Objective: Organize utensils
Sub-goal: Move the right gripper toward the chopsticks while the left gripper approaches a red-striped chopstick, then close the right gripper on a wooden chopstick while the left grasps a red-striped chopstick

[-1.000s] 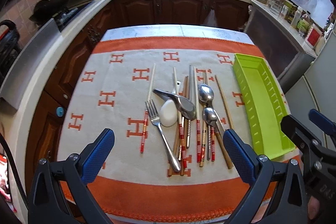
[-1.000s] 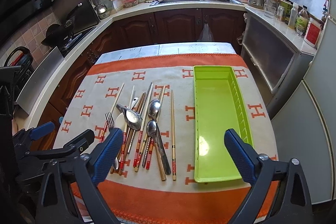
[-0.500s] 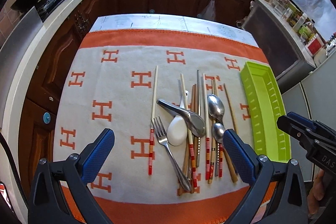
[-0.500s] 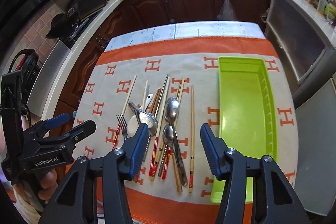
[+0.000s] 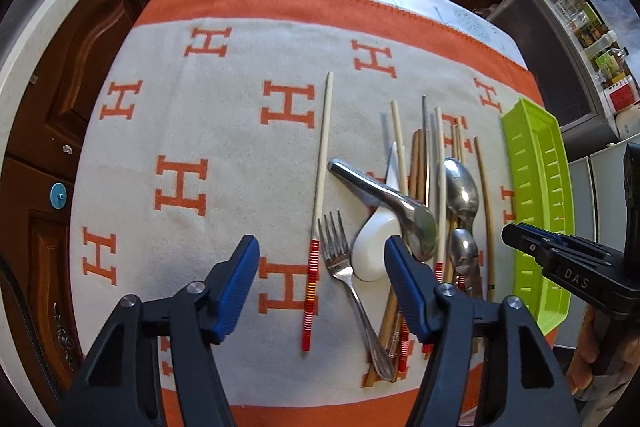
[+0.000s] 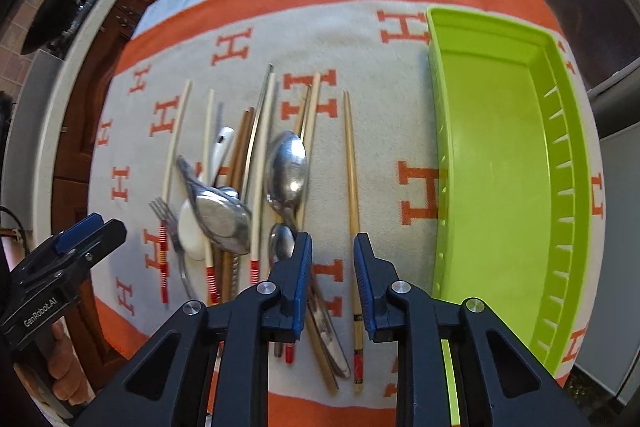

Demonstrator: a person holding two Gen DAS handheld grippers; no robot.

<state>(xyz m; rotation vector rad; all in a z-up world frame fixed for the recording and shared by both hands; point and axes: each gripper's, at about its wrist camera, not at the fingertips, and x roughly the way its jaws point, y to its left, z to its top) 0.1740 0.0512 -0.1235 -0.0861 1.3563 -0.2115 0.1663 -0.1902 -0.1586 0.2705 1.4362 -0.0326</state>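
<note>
On the bench's orange-and-cream cloth (image 5: pixel 224 131) patterned with "H" lie one steel fork (image 5: pixel 340 263), one white ceramic spoon (image 5: pixel 374 251), three steel spoons and a spread of chopsticks, beside one empty lime plastic tray (image 6: pixel 500 163). The left tongs (image 5: pixel 320 287), marked "GenRobot.AI", are closing above the fork and a red-banded chopstick (image 5: pixel 318 211), touching nothing. The right tongs (image 6: pixel 332 287), marked "DAS", are closing astride a lone bamboo chopstick (image 6: pixel 352 195), not yet pressing it.

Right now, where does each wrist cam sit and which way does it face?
Left wrist: on the left gripper, looking steeply down its closing fingers at the lone red-banded chopstick and fork; nothing gripped; the right gripper shows at right.
Right wrist: on the right gripper, looking steeply down, closing fingers straddling a wooden chopstick; the left gripper and a hand at left.
Shared: utensil pile, green tray, orange-and-cream cloth.
</note>
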